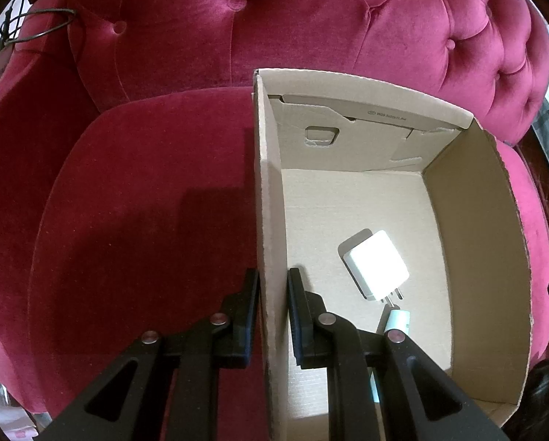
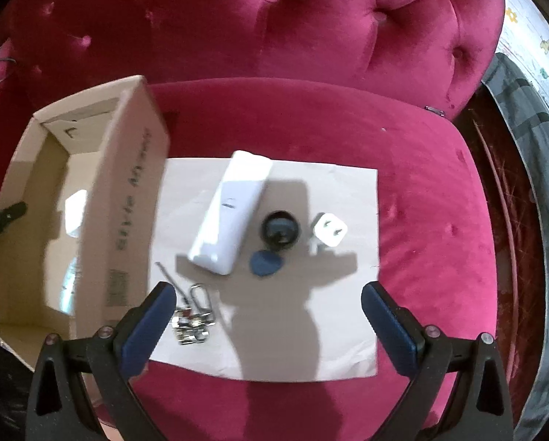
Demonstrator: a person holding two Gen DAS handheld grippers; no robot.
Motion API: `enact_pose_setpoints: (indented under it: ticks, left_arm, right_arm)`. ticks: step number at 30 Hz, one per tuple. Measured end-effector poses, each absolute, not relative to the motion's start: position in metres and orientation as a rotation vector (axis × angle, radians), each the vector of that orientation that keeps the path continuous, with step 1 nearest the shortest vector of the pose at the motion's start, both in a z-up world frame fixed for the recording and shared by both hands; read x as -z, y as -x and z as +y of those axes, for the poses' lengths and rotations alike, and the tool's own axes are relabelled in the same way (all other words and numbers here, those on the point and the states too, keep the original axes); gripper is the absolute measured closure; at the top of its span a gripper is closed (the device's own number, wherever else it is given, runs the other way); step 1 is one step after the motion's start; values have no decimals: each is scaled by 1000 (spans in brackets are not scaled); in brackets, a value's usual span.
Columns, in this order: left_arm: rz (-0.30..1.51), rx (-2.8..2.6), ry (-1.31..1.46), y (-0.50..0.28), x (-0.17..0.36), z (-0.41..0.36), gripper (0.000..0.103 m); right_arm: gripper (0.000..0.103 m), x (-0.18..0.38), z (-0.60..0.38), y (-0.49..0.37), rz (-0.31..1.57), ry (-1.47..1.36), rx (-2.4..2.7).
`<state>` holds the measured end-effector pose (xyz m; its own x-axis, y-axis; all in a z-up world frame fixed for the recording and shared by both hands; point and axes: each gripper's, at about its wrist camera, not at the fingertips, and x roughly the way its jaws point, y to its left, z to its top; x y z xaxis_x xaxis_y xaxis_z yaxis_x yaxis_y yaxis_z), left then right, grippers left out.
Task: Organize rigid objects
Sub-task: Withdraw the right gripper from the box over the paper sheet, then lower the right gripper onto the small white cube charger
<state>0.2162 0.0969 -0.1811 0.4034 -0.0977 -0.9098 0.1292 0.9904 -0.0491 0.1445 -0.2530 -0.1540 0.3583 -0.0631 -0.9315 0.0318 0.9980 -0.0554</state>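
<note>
My left gripper (image 1: 273, 275) is shut on the left wall of the open cardboard box (image 1: 270, 191), one finger outside and one inside. On the box floor lie a white plug adapter (image 1: 379, 266) and a small pale green cylinder (image 1: 397, 320). My right gripper (image 2: 268, 307) is wide open with nothing between its fingers, above a white sheet (image 2: 347, 330) on the red sofa seat. On the sheet lie a long white device (image 2: 232, 217), a black round cap (image 2: 280, 229), a blue oval tag (image 2: 265, 262), a small white plug (image 2: 329, 233) and a bunch of metal keys (image 2: 193, 321).
The cardboard box (image 2: 123, 198) stands left of the sheet in the right wrist view. The tufted red sofa back (image 1: 274, 18) rises behind everything. A grey cloth (image 2: 531, 183) and a patterned mat lie on the floor to the right. A dark cable (image 1: 35, 25) hangs at the far left.
</note>
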Motion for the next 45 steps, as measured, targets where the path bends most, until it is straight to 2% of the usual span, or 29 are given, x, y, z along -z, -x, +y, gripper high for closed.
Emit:
enact_pose_setpoints:
  ticks: [24, 33, 41, 43, 45]
  left_arm:
    - [1151, 141, -31, -217, 182, 98, 87]
    - [1152, 138, -40, -218, 183, 96, 87]
    - [1156, 139, -35, -219, 183, 97, 87]
    - [1156, 139, -35, -219, 183, 97, 87]
    - [1156, 139, -36, -219, 183, 97, 87]
  right_arm:
    - [3, 211, -307, -193, 1309, 180, -55]
    - [20, 234, -312, -209, 1362, 231, -92]
    - [47, 240, -307, -215, 1376, 246, -131]
    - [48, 241, -303, -217, 1375, 250, -138]
    - [55, 242, -302, -217, 1374, 245, -146]
